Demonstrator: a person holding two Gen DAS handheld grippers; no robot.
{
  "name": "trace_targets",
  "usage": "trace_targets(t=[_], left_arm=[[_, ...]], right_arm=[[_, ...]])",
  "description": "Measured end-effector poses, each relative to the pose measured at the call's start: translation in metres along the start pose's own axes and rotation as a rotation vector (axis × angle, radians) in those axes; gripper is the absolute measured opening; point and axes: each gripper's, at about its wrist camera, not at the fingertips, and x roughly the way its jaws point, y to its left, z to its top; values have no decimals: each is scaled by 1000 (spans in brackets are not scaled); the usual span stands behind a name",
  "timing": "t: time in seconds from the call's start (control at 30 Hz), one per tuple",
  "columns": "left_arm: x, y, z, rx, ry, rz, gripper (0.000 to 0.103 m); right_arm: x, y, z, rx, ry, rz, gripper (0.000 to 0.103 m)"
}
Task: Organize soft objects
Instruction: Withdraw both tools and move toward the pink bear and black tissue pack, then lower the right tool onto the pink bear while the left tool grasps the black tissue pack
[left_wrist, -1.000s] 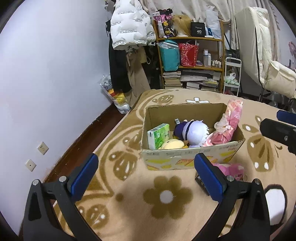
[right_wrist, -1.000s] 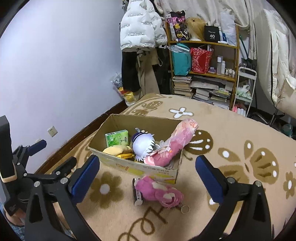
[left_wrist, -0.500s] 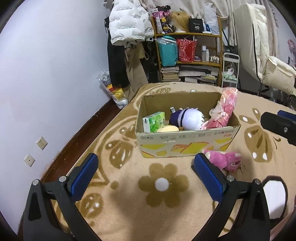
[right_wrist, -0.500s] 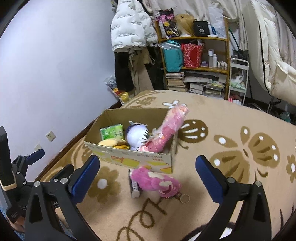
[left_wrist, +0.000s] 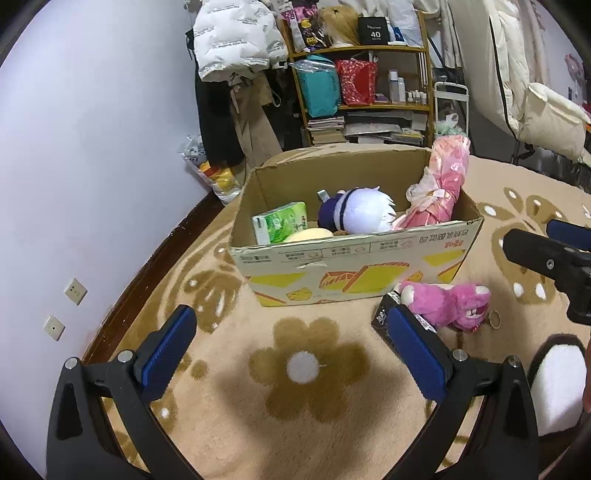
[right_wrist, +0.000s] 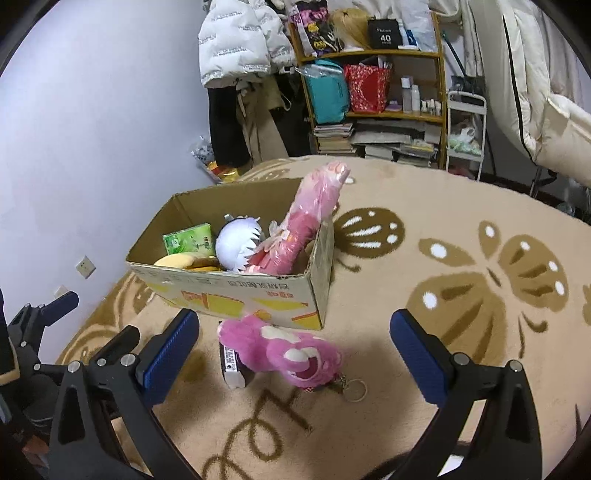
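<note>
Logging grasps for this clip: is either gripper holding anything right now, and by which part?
Nothing is held. The left gripper and right gripper are both open and empty.

Light: dim, cool indoor
Shadow: soft patch on carpet (left_wrist: 295, 413) below left gripper (left_wrist: 295, 350)
Edges: strong fisheye bending, black corners

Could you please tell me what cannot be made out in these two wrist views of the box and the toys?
- Bottom of the cardboard box: hidden by its near wall in both views.
- Yellow soft thing: mostly behind that wall; kind unclear.
- Small dark box under the pink plush bear: the bear covers most of it; the left gripper's finger overlaps it in the left view.
- Box print: too small to read.
</note>
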Motion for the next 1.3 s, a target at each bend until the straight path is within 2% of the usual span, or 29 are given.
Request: trace_targets(t=[0.5,0.67,0.83,1.3], left_arm=[[33,-17,1,-18,38,-49,102],[39,-20,-3,-20,41,-37,102],[50,-17,-3,-49,77,-89,102],[72,-25,1,-41,114,-139,102]], right_arm=[[37,-18,-4,100,82,12,103],[49,-27,-10,160,122,18,103],[52,-34,-12,184,128,-9,103],[83,-44,-19,264,243,83,103]])
